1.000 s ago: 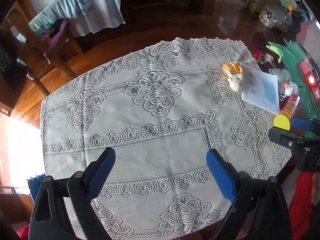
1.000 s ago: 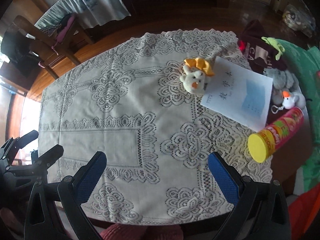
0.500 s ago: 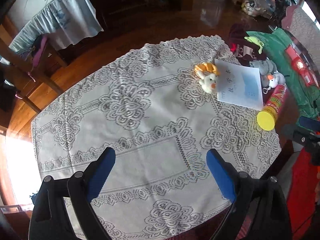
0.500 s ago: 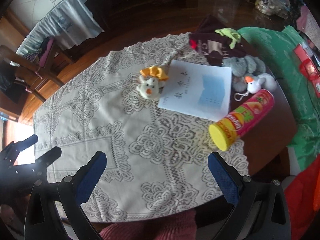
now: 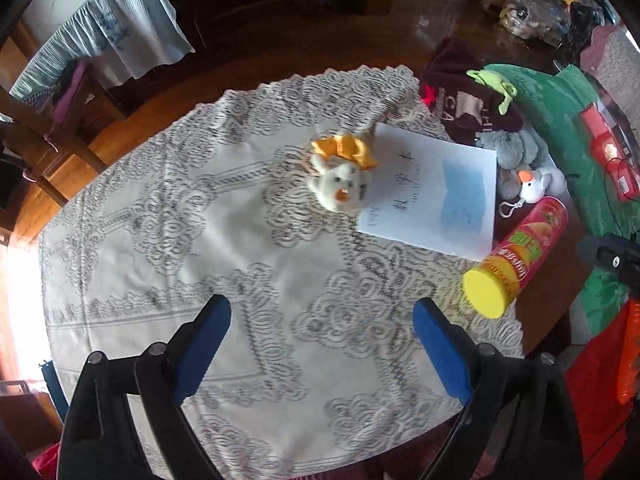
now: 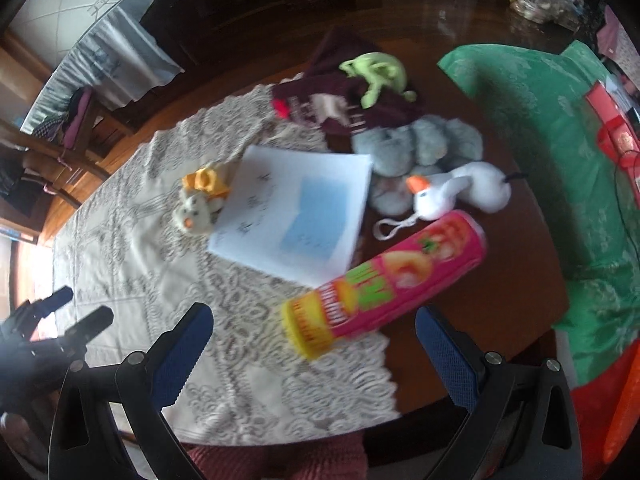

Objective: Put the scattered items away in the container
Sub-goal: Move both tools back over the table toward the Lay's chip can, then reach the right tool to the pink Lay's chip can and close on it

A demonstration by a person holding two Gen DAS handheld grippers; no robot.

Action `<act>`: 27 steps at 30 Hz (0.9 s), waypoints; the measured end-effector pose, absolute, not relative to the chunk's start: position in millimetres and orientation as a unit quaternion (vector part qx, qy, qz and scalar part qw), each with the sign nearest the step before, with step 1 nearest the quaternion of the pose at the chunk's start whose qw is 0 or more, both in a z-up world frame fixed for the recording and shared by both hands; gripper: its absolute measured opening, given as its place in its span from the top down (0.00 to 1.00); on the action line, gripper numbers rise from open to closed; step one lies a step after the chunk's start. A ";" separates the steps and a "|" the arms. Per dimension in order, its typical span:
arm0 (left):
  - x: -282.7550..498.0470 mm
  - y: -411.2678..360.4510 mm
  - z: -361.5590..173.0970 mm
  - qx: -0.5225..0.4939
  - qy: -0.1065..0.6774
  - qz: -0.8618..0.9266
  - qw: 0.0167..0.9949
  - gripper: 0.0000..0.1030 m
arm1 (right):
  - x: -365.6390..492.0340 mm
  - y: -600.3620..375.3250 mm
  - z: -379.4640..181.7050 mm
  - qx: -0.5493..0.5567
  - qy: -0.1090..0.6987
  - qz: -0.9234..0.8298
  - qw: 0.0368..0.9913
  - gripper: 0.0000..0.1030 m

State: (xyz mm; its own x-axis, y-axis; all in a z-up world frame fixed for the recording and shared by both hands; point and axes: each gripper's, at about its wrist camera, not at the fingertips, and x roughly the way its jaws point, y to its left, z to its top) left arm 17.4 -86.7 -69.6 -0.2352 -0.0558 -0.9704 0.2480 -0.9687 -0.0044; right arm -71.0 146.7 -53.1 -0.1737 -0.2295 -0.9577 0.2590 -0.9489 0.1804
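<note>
A pink chip can [image 6: 384, 284] with a yellow lid lies on its side at the lace cloth's right edge; the can [image 5: 516, 256] also shows in the left wrist view. A white booklet [image 6: 292, 216], a small white plush with an orange hat [image 5: 340, 176], a white goose plush [image 6: 456, 192], a grey plush [image 6: 420, 148] and a green frog toy [image 6: 376, 74] on a maroon garment lie scattered. My right gripper [image 6: 312, 344] hangs open just short of the can. My left gripper [image 5: 320, 332] is open above bare cloth. No container is in view.
The oval table's lace cloth [image 5: 180, 240] leaves dark wood bare at the right [image 6: 516, 264]. A green cloth [image 6: 540, 128] with red packets [image 6: 616, 132] lies beyond. Wooden chairs [image 5: 48, 128] stand at the far left. An orange object [image 6: 624, 408] sits at bottom right.
Both grippers have swung to the right across the table. The chip can and the toys now sit nearer the middle of both views; the jaws stay open.
</note>
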 end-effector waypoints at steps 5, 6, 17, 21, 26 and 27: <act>5.2 -50.5 -81.9 0.620 0.073 -0.779 0.063 0.06 | -87.9 185.0 -54.9 0.631 0.014 -0.763 0.137 0.00; 2.9 -44.3 -84.1 0.621 0.069 -0.779 0.055 0.00 | -89.5 190.8 -54.6 0.632 0.015 -0.763 0.131 0.00; -11.3 7.6 -109.7 0.641 0.082 -0.763 0.016 0.00 | -112.0 240.1 -72.5 0.649 -0.003 -0.752 0.114 0.00; -17.2 23.7 -124.9 0.645 0.108 -0.755 0.034 0.00 | -134.2 248.4 -95.4 0.670 0.007 -0.730 0.137 0.00; -20.9 48.0 -146.0 0.647 0.124 -0.748 0.071 0.00 | -157.6 254.0 -118.5 0.676 0.024 -0.715 0.176 0.00; -20.0 51.7 -147.3 0.646 0.130 -0.748 0.072 0.00 | -161.7 255.2 -123.3 0.679 0.025 -0.711 0.182 0.00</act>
State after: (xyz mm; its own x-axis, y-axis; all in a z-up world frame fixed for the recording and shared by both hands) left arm -20.0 51.7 -147.3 -0.1537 0.0602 -0.9863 0.2757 -0.9559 -0.1013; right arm -161.7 255.2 -123.3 -0.0115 -0.2247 -0.9744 0.2939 -0.9321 0.2115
